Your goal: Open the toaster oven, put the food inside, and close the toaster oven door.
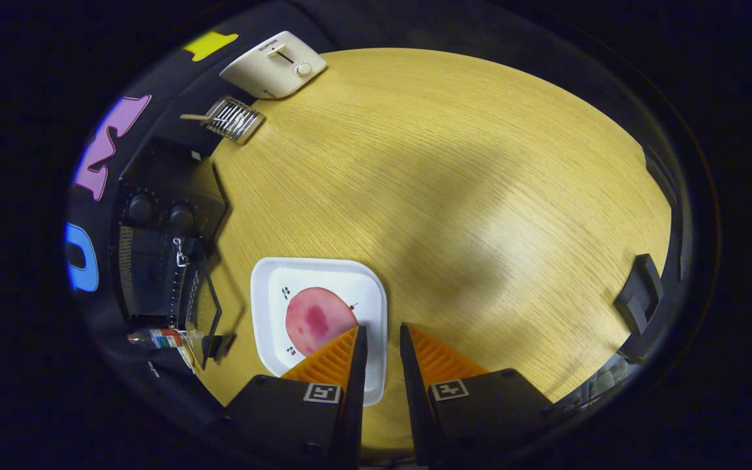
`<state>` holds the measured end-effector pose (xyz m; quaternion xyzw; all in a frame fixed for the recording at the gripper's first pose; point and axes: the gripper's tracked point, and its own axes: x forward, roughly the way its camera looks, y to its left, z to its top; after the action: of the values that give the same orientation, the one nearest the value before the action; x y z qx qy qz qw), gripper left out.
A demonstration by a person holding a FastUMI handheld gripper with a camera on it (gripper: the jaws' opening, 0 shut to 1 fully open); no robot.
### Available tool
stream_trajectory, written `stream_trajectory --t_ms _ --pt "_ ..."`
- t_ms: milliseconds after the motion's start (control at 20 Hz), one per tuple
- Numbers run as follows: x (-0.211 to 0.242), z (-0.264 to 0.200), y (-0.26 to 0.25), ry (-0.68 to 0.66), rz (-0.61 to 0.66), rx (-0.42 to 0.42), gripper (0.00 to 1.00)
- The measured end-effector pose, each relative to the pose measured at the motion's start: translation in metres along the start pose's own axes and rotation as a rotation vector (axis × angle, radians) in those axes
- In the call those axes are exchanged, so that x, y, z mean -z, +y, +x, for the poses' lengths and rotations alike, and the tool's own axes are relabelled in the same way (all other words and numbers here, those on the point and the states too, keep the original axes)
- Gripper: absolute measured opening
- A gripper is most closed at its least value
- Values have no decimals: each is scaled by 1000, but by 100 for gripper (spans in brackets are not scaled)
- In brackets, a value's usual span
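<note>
mock kitchen set up in recording booth. black cloth wall behind pale wood desk (454,170). on desk: black toaster oven (164,261), white pop-up toaster (273,64), small wire rack (234,119), white plate (324,281) of food. my fingers (381,339) hover slightly parted, gripping nothing.
</note>
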<state>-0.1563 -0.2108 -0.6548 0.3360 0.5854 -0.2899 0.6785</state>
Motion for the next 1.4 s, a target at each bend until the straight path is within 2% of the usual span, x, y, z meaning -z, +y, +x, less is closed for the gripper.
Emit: stream_trajectory --t_ms 100,150,200,350,750,950,1100,1200,1400 --pt "-8 20 -7 9 -29 35 35" --pt "3 5 -4 23 -22 23 21" --pt "6 12 -1 45 -19 -3 8" --pt "12 6 3 89 -63 -87 7" --pt "14 -14 7 132 241 -423 9" --pt "8 -33 -1 108 356 -515 9" --pt "2 -47 -1 84 382 -578 9" --pt "-1 -63 13 74 386 -626 9" --pt "4 -86 75 100 351 -715 9"
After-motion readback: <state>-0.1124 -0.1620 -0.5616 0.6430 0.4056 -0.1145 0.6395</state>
